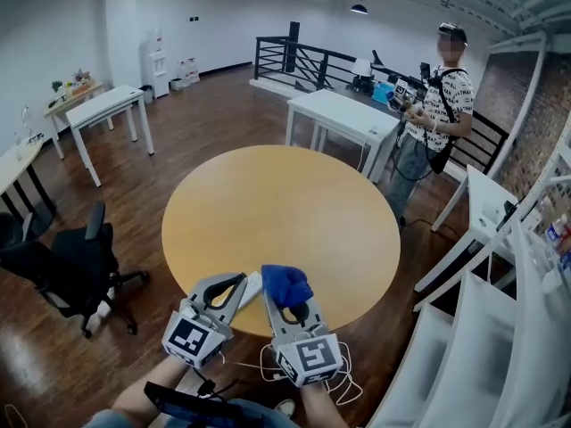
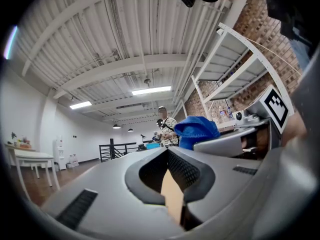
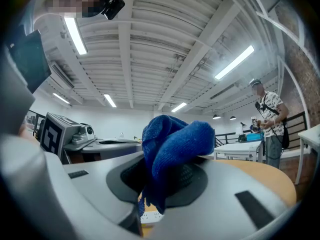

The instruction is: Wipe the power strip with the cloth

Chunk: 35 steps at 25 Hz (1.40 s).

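Only one end of the white power strip (image 1: 252, 285) shows, at the near edge of the round wooden table (image 1: 285, 212), between my two grippers. My right gripper (image 1: 285, 289) is shut on a bunched blue cloth (image 1: 285, 283), which hangs just right of the strip. In the right gripper view the cloth (image 3: 172, 144) fills the jaws of the right gripper (image 3: 170, 160), with a bit of the power strip (image 3: 150, 217) below. My left gripper (image 1: 237, 282) sits just left of the strip, shut and empty. In the left gripper view the left gripper (image 2: 167, 152) is closed, and the cloth (image 2: 197, 130) shows beyond it.
A person (image 1: 437, 105) stands beyond the table at the far right, next to a white table (image 1: 343, 119). A black office chair (image 1: 67, 270) is on the left, and white shelving (image 1: 500, 310) on the right. A white cable (image 1: 343, 377) hangs under the near table edge.
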Each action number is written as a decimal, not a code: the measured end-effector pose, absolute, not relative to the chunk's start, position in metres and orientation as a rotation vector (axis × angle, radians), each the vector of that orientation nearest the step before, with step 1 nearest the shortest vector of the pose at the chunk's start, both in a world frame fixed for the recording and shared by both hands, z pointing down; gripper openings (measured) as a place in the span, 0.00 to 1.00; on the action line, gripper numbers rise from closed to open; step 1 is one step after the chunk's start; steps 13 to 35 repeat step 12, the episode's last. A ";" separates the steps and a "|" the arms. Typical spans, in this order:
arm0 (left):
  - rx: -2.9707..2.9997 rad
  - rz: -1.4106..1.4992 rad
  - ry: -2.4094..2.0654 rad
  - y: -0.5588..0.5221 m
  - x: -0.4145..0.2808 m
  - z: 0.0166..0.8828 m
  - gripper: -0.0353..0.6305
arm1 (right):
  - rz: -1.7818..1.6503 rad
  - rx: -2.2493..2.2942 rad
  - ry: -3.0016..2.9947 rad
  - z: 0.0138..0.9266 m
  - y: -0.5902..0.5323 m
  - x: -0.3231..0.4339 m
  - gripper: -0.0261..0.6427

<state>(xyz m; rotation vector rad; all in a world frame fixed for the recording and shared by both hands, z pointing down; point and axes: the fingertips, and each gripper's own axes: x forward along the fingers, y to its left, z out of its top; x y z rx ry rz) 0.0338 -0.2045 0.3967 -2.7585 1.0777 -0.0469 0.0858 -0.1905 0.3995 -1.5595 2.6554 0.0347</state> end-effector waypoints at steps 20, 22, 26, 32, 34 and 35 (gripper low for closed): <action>-2.762 -0.041 1.061 -0.203 0.040 0.394 0.07 | 0.059 -1.583 2.636 0.398 -0.192 0.091 0.14; -2.762 -0.041 1.061 -0.203 0.040 0.394 0.07 | 0.059 -1.583 2.636 0.398 -0.192 0.091 0.14; -2.762 -0.041 1.061 -0.203 0.040 0.394 0.07 | 0.059 -1.583 2.636 0.398 -0.192 0.091 0.14; -2.762 -0.041 1.061 -0.203 0.040 0.394 0.07 | 0.059 -1.583 2.636 0.398 -0.192 0.091 0.14; -2.762 -0.041 1.061 -0.203 0.040 0.394 0.07 | 0.059 -1.583 2.636 0.398 -0.192 0.091 0.14; -2.762 -0.041 1.061 -0.203 0.040 0.394 0.07 | 0.059 -1.583 2.636 0.398 -0.192 0.091 0.14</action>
